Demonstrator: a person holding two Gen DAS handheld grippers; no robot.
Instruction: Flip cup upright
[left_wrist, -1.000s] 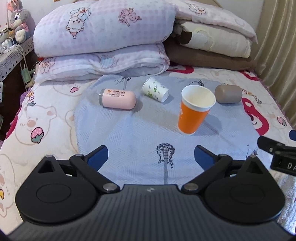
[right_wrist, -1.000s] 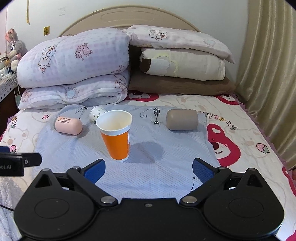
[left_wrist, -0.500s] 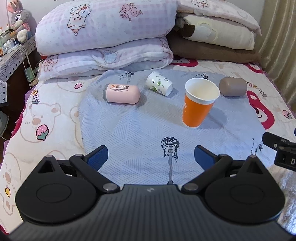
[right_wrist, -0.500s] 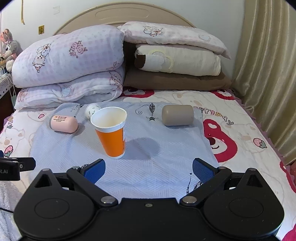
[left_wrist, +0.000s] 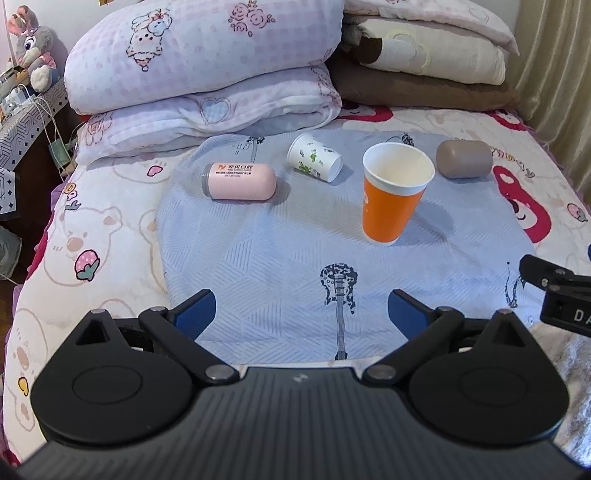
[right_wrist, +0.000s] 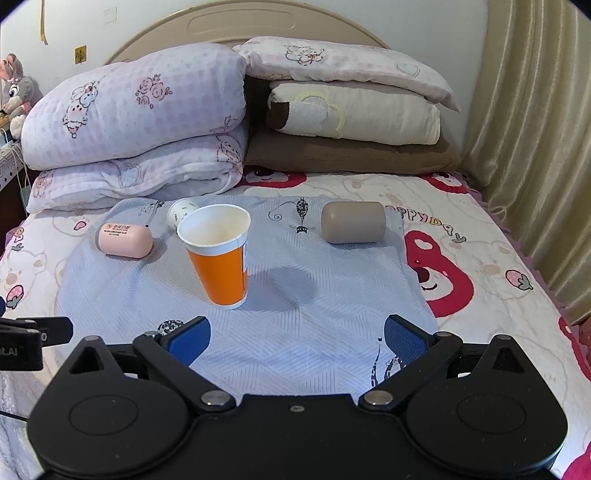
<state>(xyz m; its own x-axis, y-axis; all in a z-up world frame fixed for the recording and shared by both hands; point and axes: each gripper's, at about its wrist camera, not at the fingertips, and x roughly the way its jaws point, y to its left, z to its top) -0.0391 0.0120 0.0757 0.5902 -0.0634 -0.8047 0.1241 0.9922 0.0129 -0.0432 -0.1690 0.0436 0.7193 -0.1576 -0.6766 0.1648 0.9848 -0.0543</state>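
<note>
On the bed's pale blue cloth, the orange paper cup stands upright, so both tongs hover spread, empty.

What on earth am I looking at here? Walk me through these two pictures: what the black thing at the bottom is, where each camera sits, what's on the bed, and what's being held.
There is no robot here. A person holds a hand-held two-finger gripper in each hand, and each one carries a wide-angle camera looking forward along its fingers. The black shape with blue pads at the bottom is that tool itself: the left gripper in one picture, the right gripper in the other. Both are open and hold nothing.

They look at a bed with a blue cloth spread on it. An orange paper cup stands upright near the cloth's middle. Three cups lie on their sides: a pink cup, a white paper cup with green print and a taupe cup. Folded quilts are stacked at the headboard.
</note>
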